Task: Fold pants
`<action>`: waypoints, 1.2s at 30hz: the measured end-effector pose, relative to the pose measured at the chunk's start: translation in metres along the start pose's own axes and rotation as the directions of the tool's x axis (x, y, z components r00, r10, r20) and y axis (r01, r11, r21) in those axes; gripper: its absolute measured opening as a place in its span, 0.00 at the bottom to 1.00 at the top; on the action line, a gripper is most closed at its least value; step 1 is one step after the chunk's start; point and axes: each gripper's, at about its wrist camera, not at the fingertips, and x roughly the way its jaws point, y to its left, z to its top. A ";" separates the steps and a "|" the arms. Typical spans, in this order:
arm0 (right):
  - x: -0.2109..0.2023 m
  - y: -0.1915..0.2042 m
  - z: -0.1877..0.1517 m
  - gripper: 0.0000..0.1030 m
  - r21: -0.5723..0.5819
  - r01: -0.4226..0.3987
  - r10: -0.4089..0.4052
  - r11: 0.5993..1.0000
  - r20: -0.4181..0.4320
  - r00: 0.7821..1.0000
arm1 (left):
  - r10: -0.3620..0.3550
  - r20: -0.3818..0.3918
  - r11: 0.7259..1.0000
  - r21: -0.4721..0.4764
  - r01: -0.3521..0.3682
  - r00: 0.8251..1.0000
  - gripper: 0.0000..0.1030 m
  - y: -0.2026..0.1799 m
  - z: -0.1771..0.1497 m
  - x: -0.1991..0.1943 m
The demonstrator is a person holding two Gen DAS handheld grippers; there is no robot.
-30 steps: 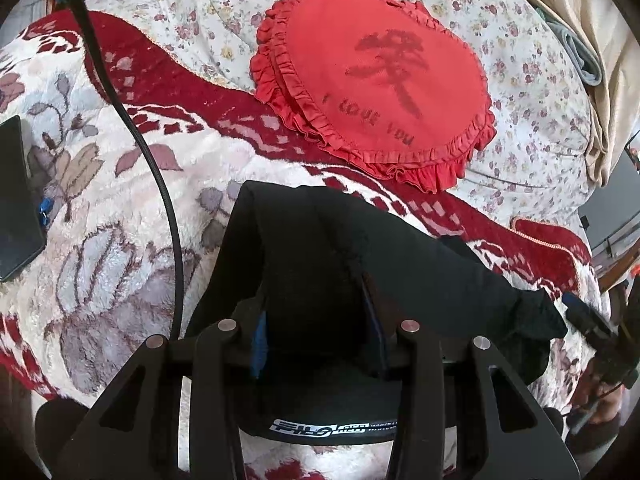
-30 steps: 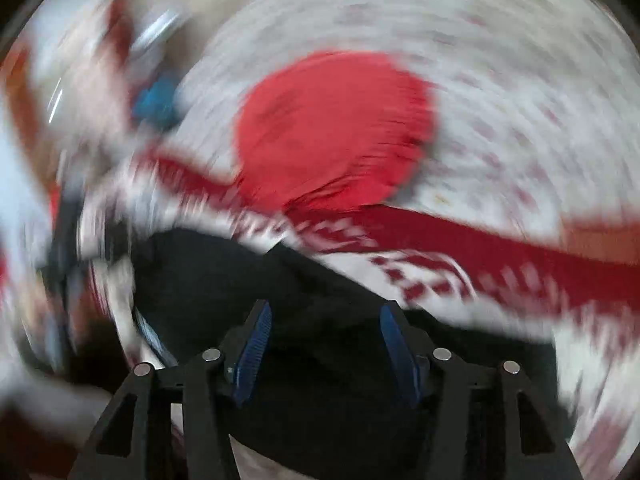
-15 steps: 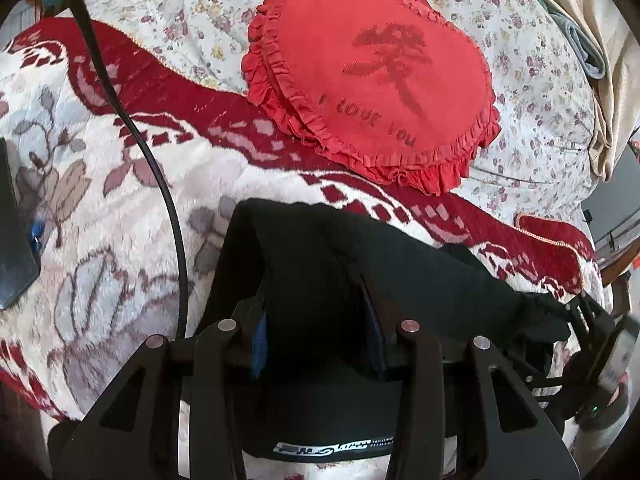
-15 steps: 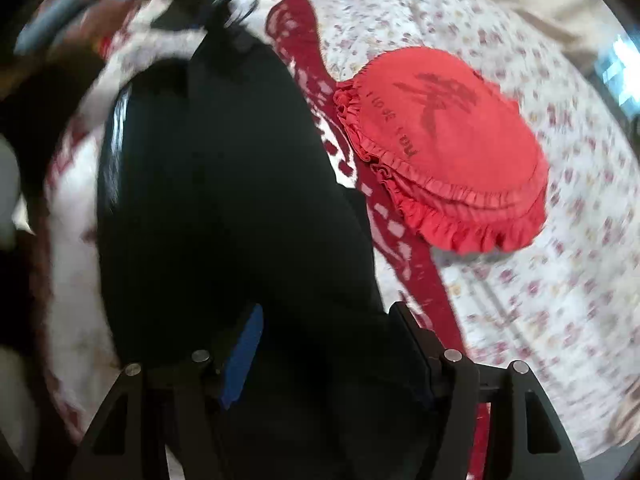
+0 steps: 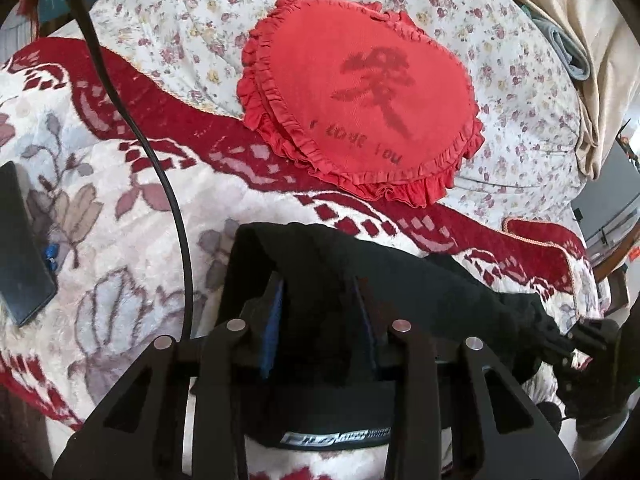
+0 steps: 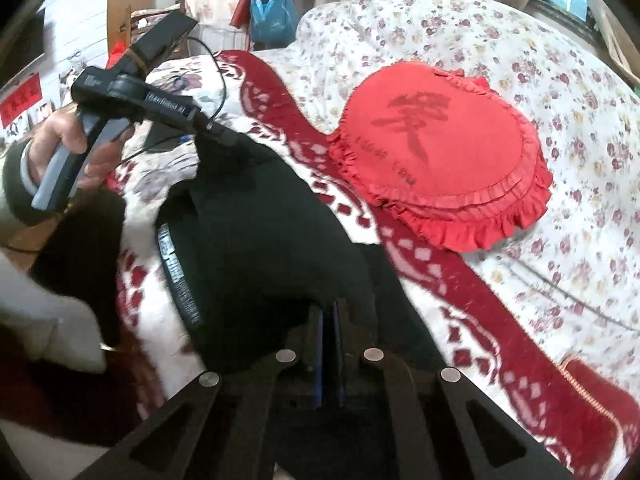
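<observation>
Left wrist view, one dark phone [image 5: 20,244] at the left edge, one black cable [image 5: 160,168], left tongs [image 5: 318,304] closing on one pair of black pants [image 5: 400,280] on the bed blanket [image 5: 120,240], one red heart cushion [image 5: 360,92], right tongs [image 6: 328,320] pinched tight on the pants' edge.

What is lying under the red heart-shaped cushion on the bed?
The red cushion rests mostly on the flowered quilt; its lower frill overlaps the red border of the patterned blanket. Whatever lies directly beneath its middle is covered.
</observation>
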 end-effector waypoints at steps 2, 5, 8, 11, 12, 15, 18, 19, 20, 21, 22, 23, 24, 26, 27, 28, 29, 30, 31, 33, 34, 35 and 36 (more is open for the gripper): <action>0.000 0.010 -0.006 0.04 0.038 -0.032 0.032 0.999 0.005 0.999 | -0.004 -0.002 1.000 -0.011 0.004 1.000 0.31 0.004 -0.005 -0.003; 0.005 0.013 -0.017 0.04 0.094 -0.035 0.032 0.995 0.029 0.999 | -0.007 -0.016 1.000 -0.030 0.007 1.000 0.31 0.011 -0.014 -0.001; 0.017 0.018 -0.029 0.04 0.172 -0.114 0.114 0.978 0.010 0.993 | -0.025 -0.039 0.998 -0.057 0.022 0.999 0.31 0.020 -0.024 0.001; 0.027 0.027 -0.037 0.04 0.181 -0.146 0.151 0.973 -0.014 0.988 | -0.007 -0.046 0.996 -0.091 0.003 0.999 0.36 0.029 -0.032 0.001; 0.029 0.027 -0.041 0.04 0.215 -0.174 0.179 0.961 -0.004 0.984 | -0.008 -0.048 0.994 -0.109 0.002 0.999 0.46 0.033 -0.035 0.001; 0.037 0.033 -0.052 0.04 0.276 -0.229 0.239 0.933 0.000 0.971 | -0.003 -0.040 0.985 -0.175 -0.004 0.999 0.63 0.046 -0.040 0.003; 0.041 0.040 -0.062 0.04 0.299 -0.243 0.257 0.923 -0.011 0.966 | 0.013 -0.055 0.981 -0.192 -0.023 0.998 0.63 0.050 -0.041 0.012; 0.042 0.040 -0.064 0.04 0.306 -0.245 0.260 0.920 -0.010 0.966 | 0.017 -0.050 0.982 -0.186 -0.026 0.999 0.63 0.048 -0.039 0.016; 0.042 0.038 -0.065 0.04 0.317 -0.248 0.264 0.915 -0.007 0.965 | 0.023 -0.039 0.984 -0.178 -0.030 0.999 0.63 0.045 -0.037 0.021; 0.041 0.037 -0.065 0.04 0.323 -0.251 0.266 0.913 -0.001 0.964 | 0.024 -0.040 0.984 -0.175 -0.031 0.999 0.63 0.044 -0.036 0.025; 0.040 0.036 -0.063 0.04 0.321 -0.251 0.264 0.913 0.002 0.964 | 0.019 -0.040 0.985 -0.170 -0.026 0.999 0.63 0.042 -0.035 0.028; 0.038 0.036 -0.062 0.04 0.317 -0.251 0.263 0.915 0.005 0.965 | 0.019 -0.030 0.987 -0.158 -0.024 0.999 0.56 0.039 -0.035 0.029; 0.035 0.036 -0.060 0.04 0.309 -0.252 0.261 0.917 0.010 0.965 | 0.022 -0.014 0.989 -0.145 -0.024 1.000 0.41 0.037 -0.035 0.029; 0.028 0.036 -0.059 0.04 0.304 -0.258 0.265 0.917 0.020 0.964 | -0.004 -0.016 0.993 -0.120 0.002 1.000 0.34 0.034 -0.035 0.029; 0.026 0.035 -0.059 0.04 0.309 -0.267 0.273 0.913 0.025 0.962 | -0.017 -0.020 0.994 -0.110 0.015 1.000 0.30 0.033 -0.036 0.028; 0.024 0.034 -0.061 0.01 0.322 -0.297 0.301 0.899 0.037 0.953 | -0.026 -0.022 0.995 -0.093 0.024 0.999 0.30 0.031 -0.038 0.025; 0.022 0.035 -0.062 0.01 0.331 -0.321 0.323 0.887 0.049 0.945 | -0.028 -0.015 0.997 -0.071 0.027 0.999 0.29 0.029 -0.040 0.019; 0.022 0.036 -0.063 0.01 0.334 -0.328 0.329 0.883 0.056 0.943 | -0.029 -0.007 0.998 -0.048 0.029 1.000 0.29 0.027 -0.043 0.013; 0.022 0.039 -0.063 0.01 0.329 -0.305 0.308 0.894 0.046 0.950 | -0.029 -0.002 0.999 -0.031 0.029 1.000 0.29 0.027 -0.045 0.009; 0.022 0.035 -0.063 0.01 0.336 -0.264 0.258 0.904 0.062 0.964 | -0.018 -0.005 0.999 -0.042 0.018 1.000 0.29 0.034 -0.047 0.003; 0.018 0.027 -0.062 0.02 0.361 -0.256 0.233 0.897 0.107 0.967 | -0.016 -0.010 0.998 -0.056 0.016 1.000 0.29 0.038 -0.048 0.001; 0.014 0.017 -0.058 0.03 0.388 -0.246 0.204 0.888 0.148 0.968 | -0.011 -0.012 0.998 -0.065 0.010 1.000 0.29 0.042 -0.049 -0.001; 0.010 0.007 -0.054 0.08 0.413 -0.231 0.168 0.881 0.184 0.968 | -0.003 -0.013 0.998 -0.068 0.002 1.000 0.29 0.045 -0.051 -0.001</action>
